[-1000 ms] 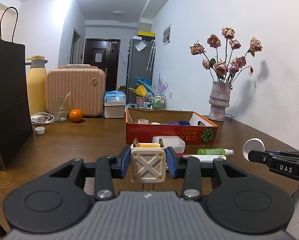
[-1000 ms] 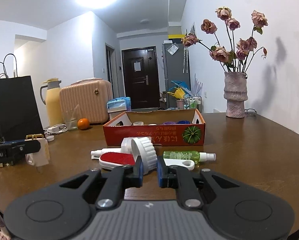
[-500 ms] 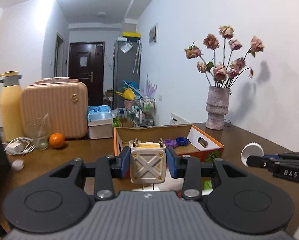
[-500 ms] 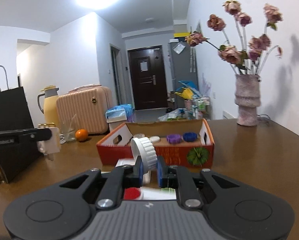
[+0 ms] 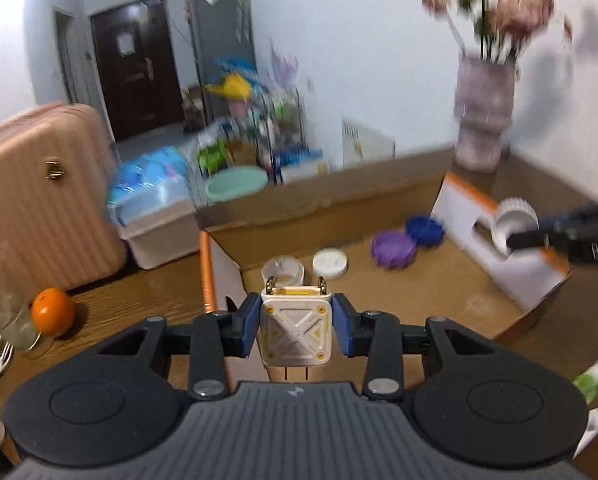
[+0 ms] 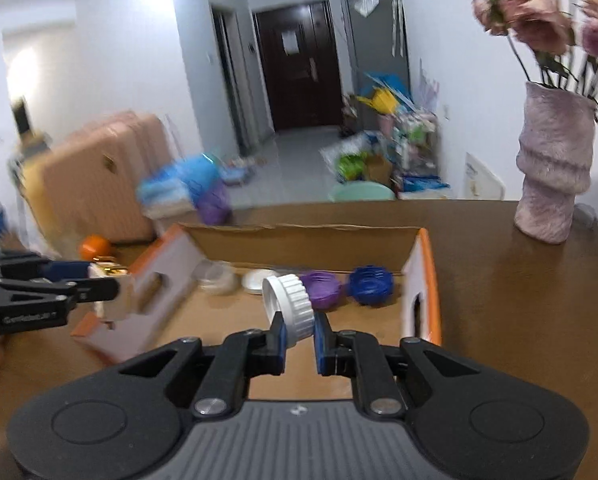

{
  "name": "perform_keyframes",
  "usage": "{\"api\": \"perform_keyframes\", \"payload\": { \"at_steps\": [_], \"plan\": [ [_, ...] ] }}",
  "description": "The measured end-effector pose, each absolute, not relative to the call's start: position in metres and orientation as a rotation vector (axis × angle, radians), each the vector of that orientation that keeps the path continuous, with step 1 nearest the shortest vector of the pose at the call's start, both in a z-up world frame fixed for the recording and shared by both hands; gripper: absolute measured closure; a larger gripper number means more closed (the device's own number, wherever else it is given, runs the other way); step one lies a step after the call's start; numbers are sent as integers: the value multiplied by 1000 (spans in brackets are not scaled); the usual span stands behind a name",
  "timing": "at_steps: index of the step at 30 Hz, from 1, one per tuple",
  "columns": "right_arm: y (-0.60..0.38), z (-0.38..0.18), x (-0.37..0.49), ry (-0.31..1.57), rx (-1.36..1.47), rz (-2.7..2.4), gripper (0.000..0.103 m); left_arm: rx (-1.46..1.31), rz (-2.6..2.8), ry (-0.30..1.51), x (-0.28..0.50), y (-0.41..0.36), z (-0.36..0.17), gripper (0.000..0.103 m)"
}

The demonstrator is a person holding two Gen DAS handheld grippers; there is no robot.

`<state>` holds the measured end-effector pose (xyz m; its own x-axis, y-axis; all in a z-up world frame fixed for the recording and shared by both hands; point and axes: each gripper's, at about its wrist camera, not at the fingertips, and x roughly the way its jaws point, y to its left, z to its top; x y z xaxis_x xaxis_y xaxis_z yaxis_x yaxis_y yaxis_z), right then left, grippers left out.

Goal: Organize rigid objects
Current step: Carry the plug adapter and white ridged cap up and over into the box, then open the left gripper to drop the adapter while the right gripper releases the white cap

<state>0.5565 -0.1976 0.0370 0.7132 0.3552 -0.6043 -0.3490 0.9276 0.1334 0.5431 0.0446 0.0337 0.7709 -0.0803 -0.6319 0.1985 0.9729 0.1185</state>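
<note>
Both tools are over the open, orange-edged cardboard box (image 6: 413, 276) now — my left gripper (image 5: 295, 330) is clamped across the flat sides of a white square plug adapter with brass prongs (image 5: 295, 330), and my right gripper (image 6: 298, 330) is pinched tight on the wall of a white ribbed plastic screw cap (image 6: 289, 306), which sticks up tilted above the pads. The adapter looks hard, light and boxy, so those flat flanks are the place to hold it; the cap is stiff but thin-walled and round, and I reckon it could twist out of an edge grip like this one. Ahead of my right fingers, on the box floor, lie a purple fluted lid (image 6: 321, 284) and a blue fluted lid (image 6: 370, 285), side by side. The box sits on a brown wooden table (image 6: 511, 304), smooth-looking — a pale ribbed vase of dried roses (image 6: 555, 168) stands off to the right, a hallway with a dark door beyond.
</note>
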Motion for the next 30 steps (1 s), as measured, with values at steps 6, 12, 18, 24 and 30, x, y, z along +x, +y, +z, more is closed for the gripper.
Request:
{"api": "perform_keyframes", "payload": {
  "at_steps": [6, 12, 18, 24, 30],
  "plan": [
    [-177, 8, 625, 828, -70, 371, 90, 211, -176, 785, 599, 37, -2, 64],
    [-178, -19, 655, 961, 26, 431, 90, 215, -159, 851, 633, 31, -30, 64],
    [-172, -40, 665, 1000, -75, 385, 81, 159, -170, 957, 662, 32, -38, 62],
    [-171, -37, 672, 985, -110, 344, 77, 129, -172, 994, 656, 37, -42, 45],
    [-174, -13, 662, 946, -129, 315, 68, 97, -147, 963, 639, 42, -13, 36]
  ]
}}
